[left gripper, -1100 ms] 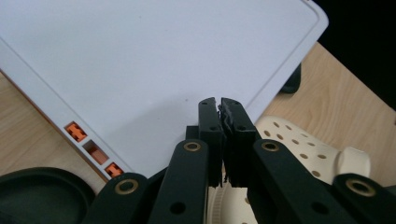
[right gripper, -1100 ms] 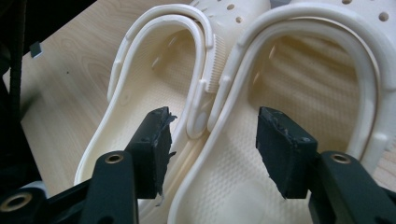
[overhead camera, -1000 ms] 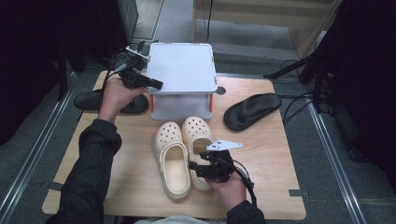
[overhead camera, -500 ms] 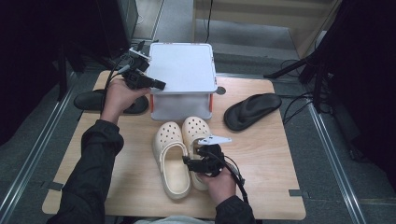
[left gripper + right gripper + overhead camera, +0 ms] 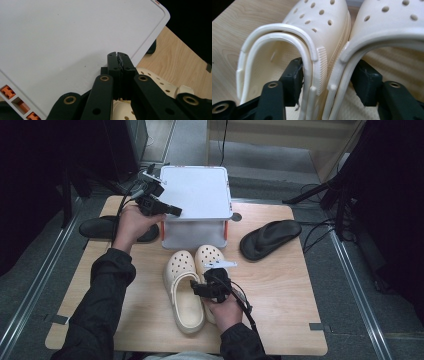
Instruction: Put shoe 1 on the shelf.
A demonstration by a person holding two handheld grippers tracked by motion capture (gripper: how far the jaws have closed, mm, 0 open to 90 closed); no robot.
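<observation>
Your right gripper [image 5: 327,82] straddles the touching inner walls of the two cream clogs [image 5: 192,285] at the middle of the table [image 5: 280,300], one jaw inside each shoe. Its jaws have just been closing, and the pads aren't pressing yet, so pinching both walls should let you lift the pair as one. Your left gripper [image 5: 117,55] is closed on nothing above the white box [image 5: 197,190], well clear of the clogs
</observation>
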